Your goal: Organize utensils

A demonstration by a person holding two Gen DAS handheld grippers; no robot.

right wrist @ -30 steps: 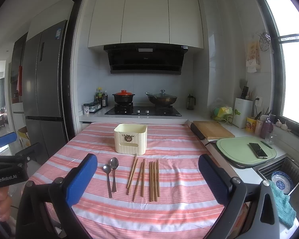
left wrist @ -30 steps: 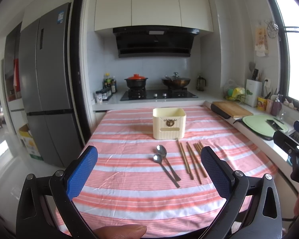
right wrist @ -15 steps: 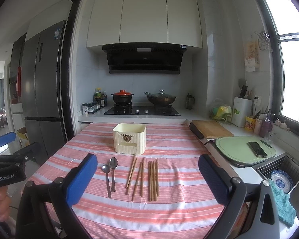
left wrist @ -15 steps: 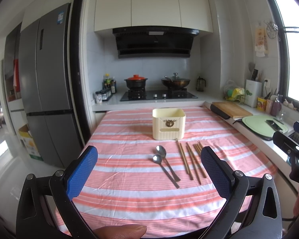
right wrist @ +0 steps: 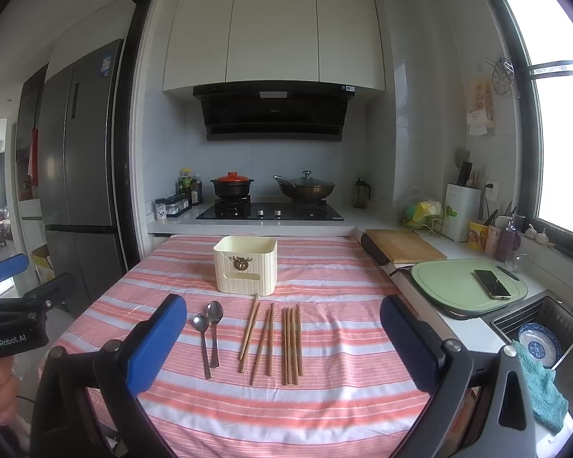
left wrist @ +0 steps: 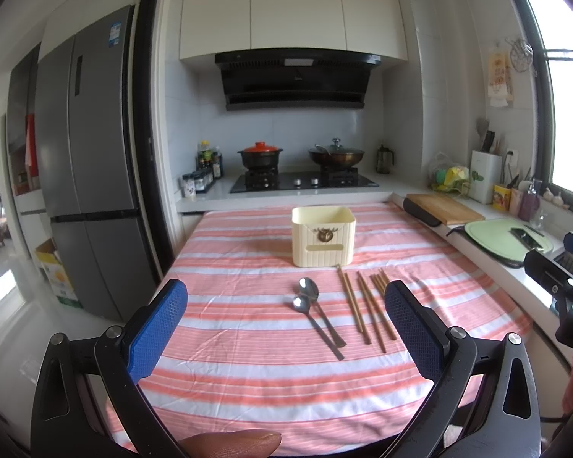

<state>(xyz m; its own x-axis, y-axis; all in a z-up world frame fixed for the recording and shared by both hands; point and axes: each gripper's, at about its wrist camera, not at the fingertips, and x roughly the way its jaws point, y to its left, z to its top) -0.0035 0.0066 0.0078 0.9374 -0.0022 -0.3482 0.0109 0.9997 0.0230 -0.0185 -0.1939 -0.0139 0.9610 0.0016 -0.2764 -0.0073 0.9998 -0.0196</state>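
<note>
My right hand-held gripper creeps a little lower and closer to the surface over this second: in its view the box, spoons and chopsticks sit slightly higher than before, and the cabinets slip toward the top edge. Its blue fingers are as wide apart as before.
</note>
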